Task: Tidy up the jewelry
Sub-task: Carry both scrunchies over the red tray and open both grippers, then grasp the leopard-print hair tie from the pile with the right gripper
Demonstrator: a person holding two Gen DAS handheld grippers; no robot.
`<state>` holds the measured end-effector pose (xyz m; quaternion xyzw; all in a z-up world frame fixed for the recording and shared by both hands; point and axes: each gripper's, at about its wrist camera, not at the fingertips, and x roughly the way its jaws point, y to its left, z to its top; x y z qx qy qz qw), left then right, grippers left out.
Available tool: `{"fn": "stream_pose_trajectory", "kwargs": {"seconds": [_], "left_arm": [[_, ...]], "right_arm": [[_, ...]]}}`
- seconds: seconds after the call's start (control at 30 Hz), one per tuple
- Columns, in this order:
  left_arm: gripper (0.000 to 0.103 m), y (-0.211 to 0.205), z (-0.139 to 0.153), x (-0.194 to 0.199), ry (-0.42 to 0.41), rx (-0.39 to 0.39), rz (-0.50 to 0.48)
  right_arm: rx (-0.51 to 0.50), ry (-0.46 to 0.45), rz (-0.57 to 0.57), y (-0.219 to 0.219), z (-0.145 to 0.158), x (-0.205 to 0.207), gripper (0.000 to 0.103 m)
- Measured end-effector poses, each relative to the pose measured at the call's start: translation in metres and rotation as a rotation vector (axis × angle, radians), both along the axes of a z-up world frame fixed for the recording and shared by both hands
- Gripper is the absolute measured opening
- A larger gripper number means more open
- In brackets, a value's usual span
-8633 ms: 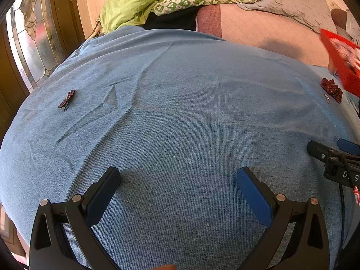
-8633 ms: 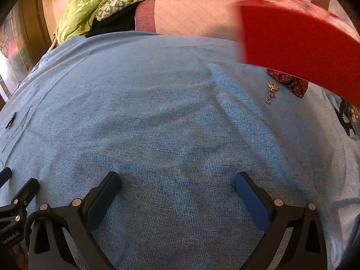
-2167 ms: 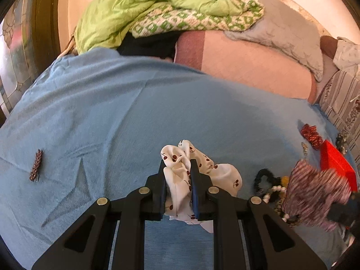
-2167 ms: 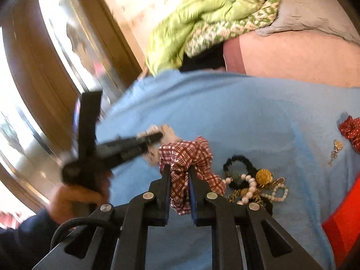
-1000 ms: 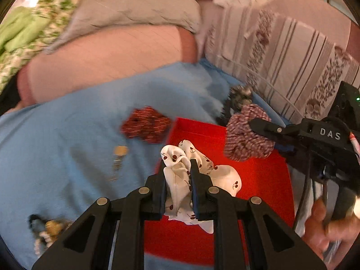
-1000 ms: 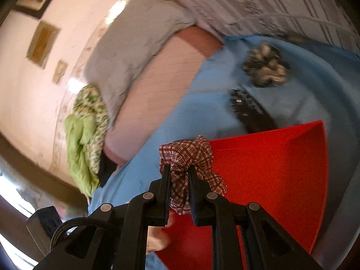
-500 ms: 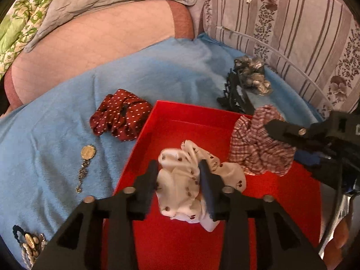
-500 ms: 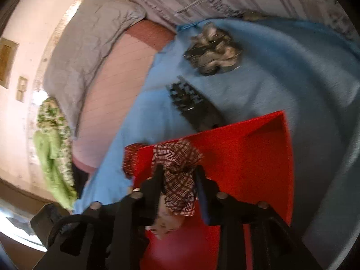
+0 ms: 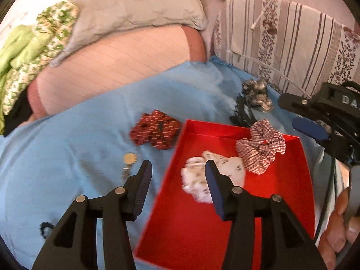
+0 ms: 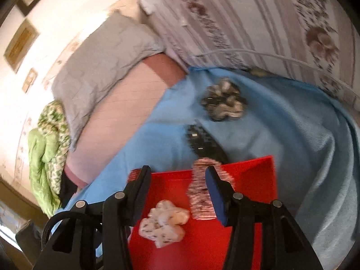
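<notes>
A red tray (image 9: 292, 202) (image 10: 254, 180) lies on the blue bedcover. Inside it rest a white cherry-print scrunchie (image 9: 195, 177) (image 10: 164, 222) and a red checked scrunchie (image 9: 261, 148) (image 10: 200, 193). My left gripper (image 9: 177, 175) hovers over the tray's left rim, jaws opening, with nothing pressed between them. My right gripper (image 10: 177, 175) (image 9: 303, 114) hangs above the tray, jaws opening as well, the checked scrunchie loose beside its right finger. A red dotted scrunchie (image 9: 155, 130), a gold pendant (image 9: 129, 162), a black hair claw (image 9: 240, 112) (image 10: 204, 141) and a grey patterned scrunchie (image 9: 256, 94) (image 10: 222, 99) lie on the cover.
A pink bolster (image 9: 112, 72) and grey pillow (image 9: 135, 11) lie behind the cover, and a striped floral cushion (image 9: 292, 45) stands at the right. A green blanket (image 9: 20, 45) is bunched at the far left. A hand (image 9: 337, 236) grips the right tool's handle.
Both grippers went from shut on their scrunchies to open, dropping them into the red tray. The left gripper then drew back to the left, the right one lifted a little.
</notes>
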<state>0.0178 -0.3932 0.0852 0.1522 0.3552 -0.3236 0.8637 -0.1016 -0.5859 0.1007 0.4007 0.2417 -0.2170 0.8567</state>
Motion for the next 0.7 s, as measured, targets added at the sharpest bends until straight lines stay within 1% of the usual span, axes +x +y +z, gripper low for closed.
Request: {"fn": "stream_pose_trajectory", "kwargs": {"seconds": [0.2,0.47,0.57,0.6,0.7], "left_arm": [[0.050,0.050,0.014,0.001,-0.037,-0.003,0.071],[0.050,0.118,0.021,0.000,-0.044,-0.001,0.150],[0.052,0.157,0.020,-0.004,-0.045,-0.006,0.185],[0.054,0.174,0.017,-0.005,-0.039,-0.012,0.208],[0.055,0.222,0.002,-0.003,0.005,-0.018,0.285]], "right_arm": [[-0.027,-0.018,0.088,0.032,0.009,0.024,0.055],[-0.071,-0.024,0.218,0.079,0.015,0.049,0.055],[-0.082,-0.024,0.290,0.103,0.016,0.059,0.055],[-0.085,-0.024,0.316,0.110,0.015,0.062,0.055],[-0.112,-0.020,0.425,0.142,0.016,0.070,0.055]]}}
